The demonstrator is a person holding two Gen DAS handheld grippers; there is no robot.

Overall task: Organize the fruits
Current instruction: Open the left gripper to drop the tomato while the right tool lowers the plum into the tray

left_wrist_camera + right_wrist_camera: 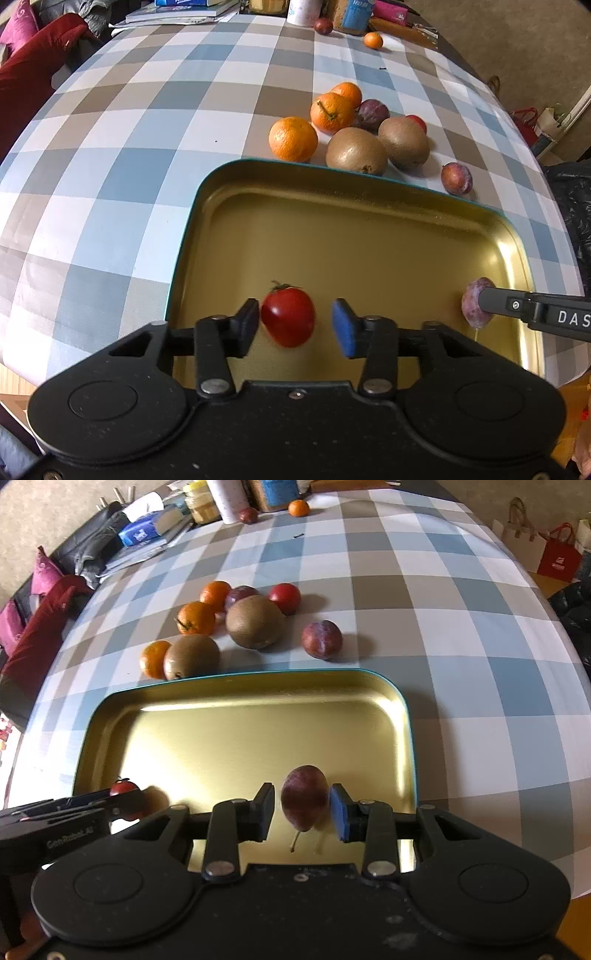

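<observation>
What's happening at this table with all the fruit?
A person with two hand-held grippers is sorting fruit into a gold tray. The left gripper stands open around a red tomato in the tray; the right gripper holds a plum over it. Oranges, kiwis and other plums wait on the checked tablecloth.

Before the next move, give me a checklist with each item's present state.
1. Left hand-held gripper let go of the tomato: ok, jaws stand apart with a gap on one side.
2. Tomato settled in the tray: cannot tell, it is blurred.
3. Plum held by the right hand-held gripper: ok, between the pads, above the tray.
4. Tray floor under the plum bare: ok.
5. All fruit in the tray: not ok, kiwis and oranges sit on the tablecloth.
</observation>
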